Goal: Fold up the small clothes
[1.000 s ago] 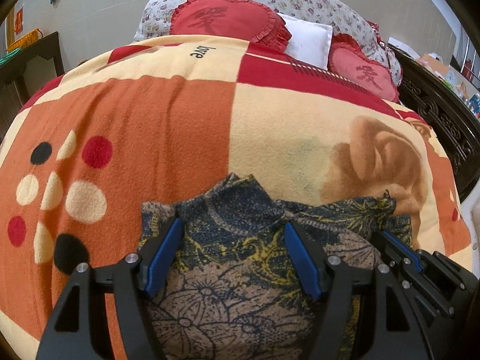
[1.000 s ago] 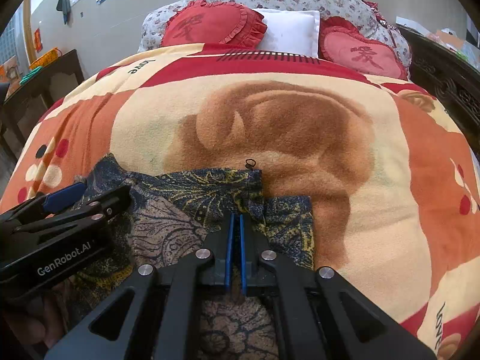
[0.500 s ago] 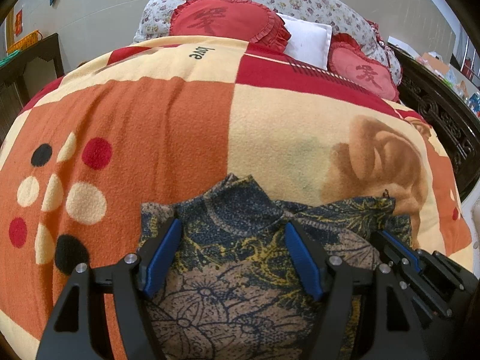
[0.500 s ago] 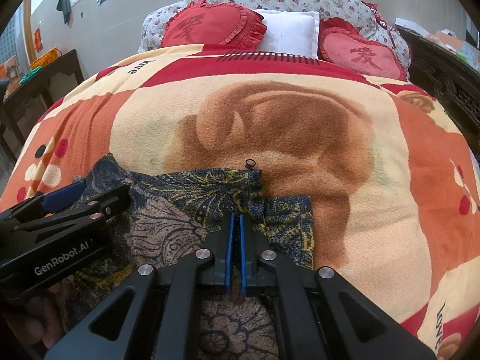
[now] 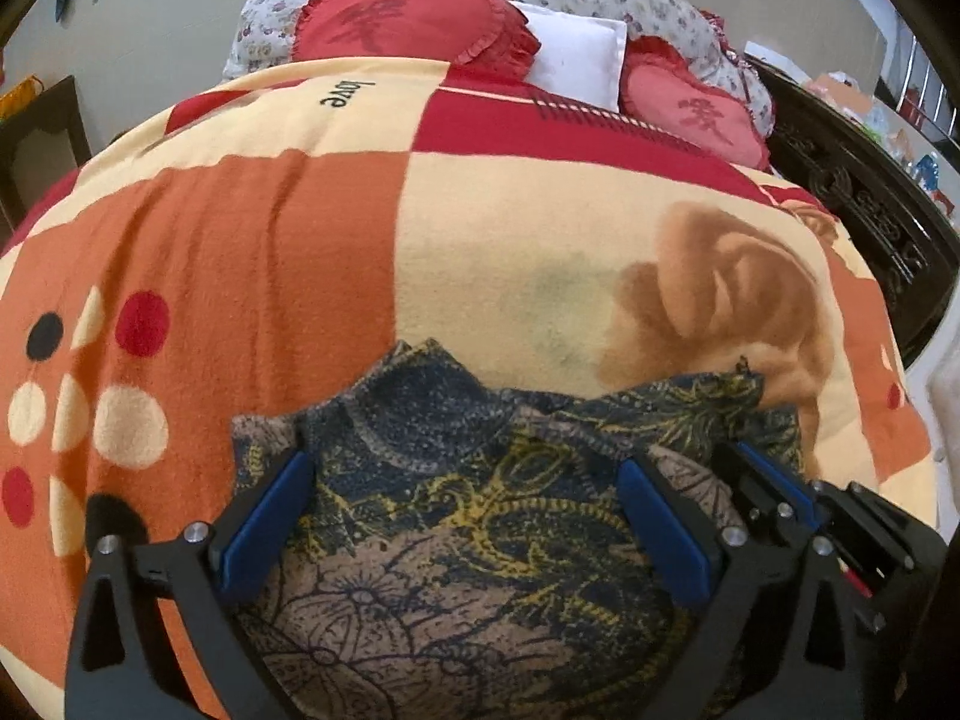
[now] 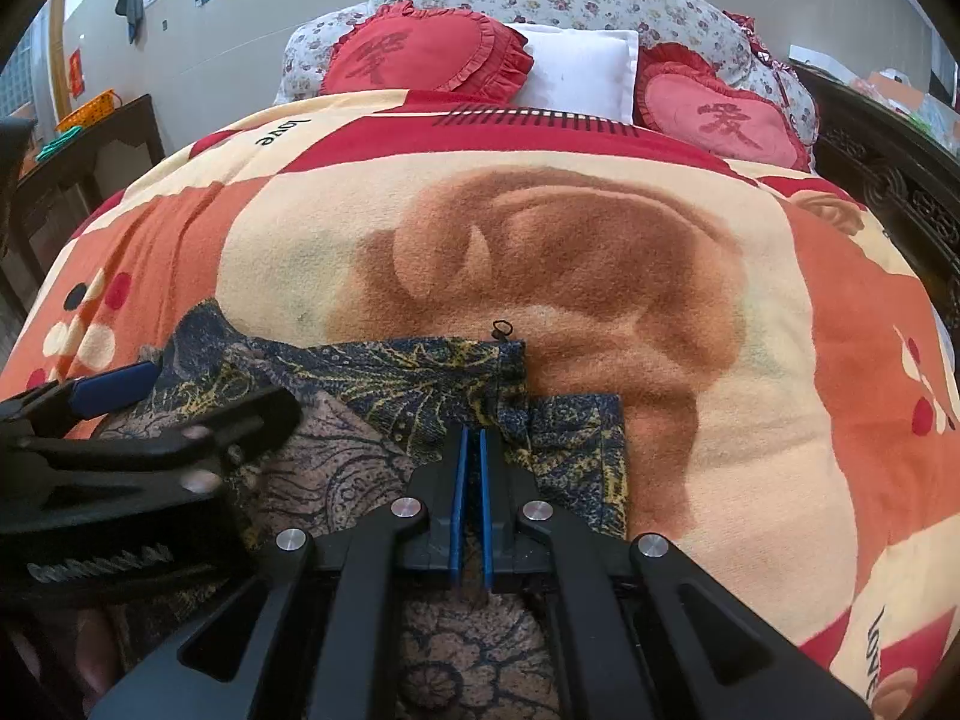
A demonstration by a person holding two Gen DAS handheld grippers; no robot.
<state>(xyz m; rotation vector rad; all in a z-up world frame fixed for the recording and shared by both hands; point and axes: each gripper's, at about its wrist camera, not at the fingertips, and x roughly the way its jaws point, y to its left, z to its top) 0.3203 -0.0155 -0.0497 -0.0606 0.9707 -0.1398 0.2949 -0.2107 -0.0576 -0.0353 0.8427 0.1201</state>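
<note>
A small patterned garment, dark blue, yellow and brown, lies partly folded on the blanket near the front edge of the bed; it also shows in the right wrist view. My left gripper is open, its blue pads spread over the garment near the collar. My right gripper has its pads nearly together on the garment's folded sleeve edge. The left gripper shows at the left of the right wrist view, and the right gripper at the right of the left wrist view.
The bed has an orange, cream and red blanket. Two red heart cushions and a white pillow lie at the head. A dark carved bed frame runs along the right. A dark side table stands left.
The left gripper has shifted slightly, so its view tilts a little. The garment and the right gripper stay as they were.
</note>
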